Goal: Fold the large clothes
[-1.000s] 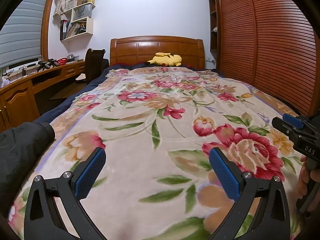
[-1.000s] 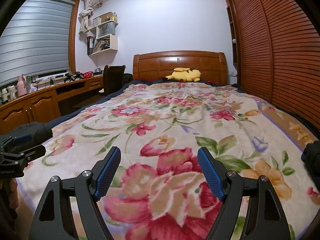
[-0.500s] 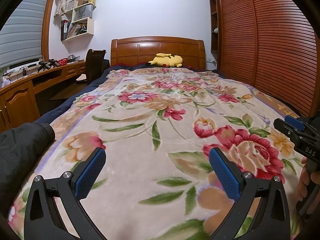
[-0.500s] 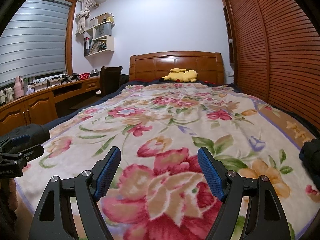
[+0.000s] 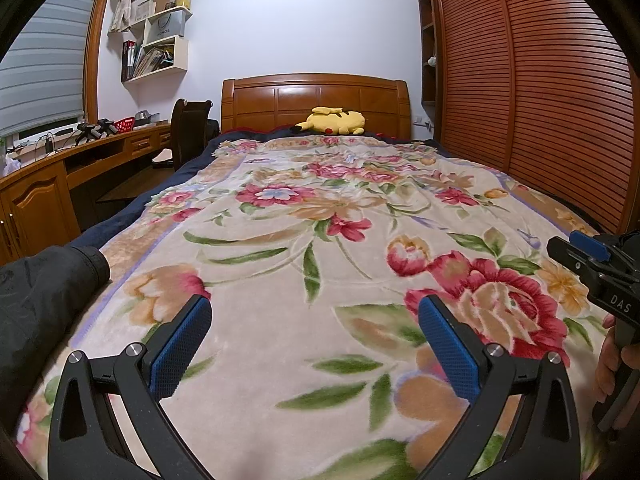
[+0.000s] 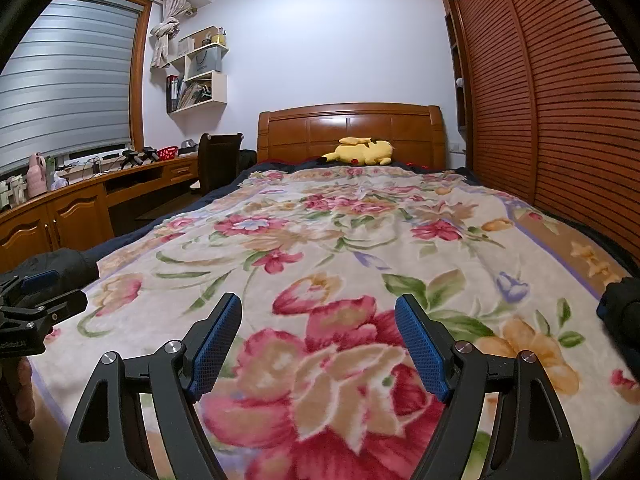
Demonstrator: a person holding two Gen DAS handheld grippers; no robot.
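Note:
A black garment (image 5: 44,300) with a cuffed sleeve end lies at the near left edge of the bed, also in the right wrist view as black garment (image 6: 60,266). My left gripper (image 5: 316,312) hovers open over the floral blanket (image 5: 320,208), nothing between its blue pads. My right gripper (image 6: 318,308) is open too, above a big red flower on the blanket (image 6: 360,240). Each gripper shows at the edge of the other's view: right gripper (image 5: 592,264), left gripper (image 6: 36,304). A dark piece of fabric (image 6: 622,312) sits at the right edge; what it is I cannot tell.
A yellow plush toy (image 5: 332,122) lies by the wooden headboard (image 5: 316,100). A wooden desk (image 5: 60,176) and dark chair (image 5: 188,132) run along the left. Slatted wardrobe doors (image 5: 540,100) close off the right side. Wall shelves (image 5: 160,52) hang at the back left.

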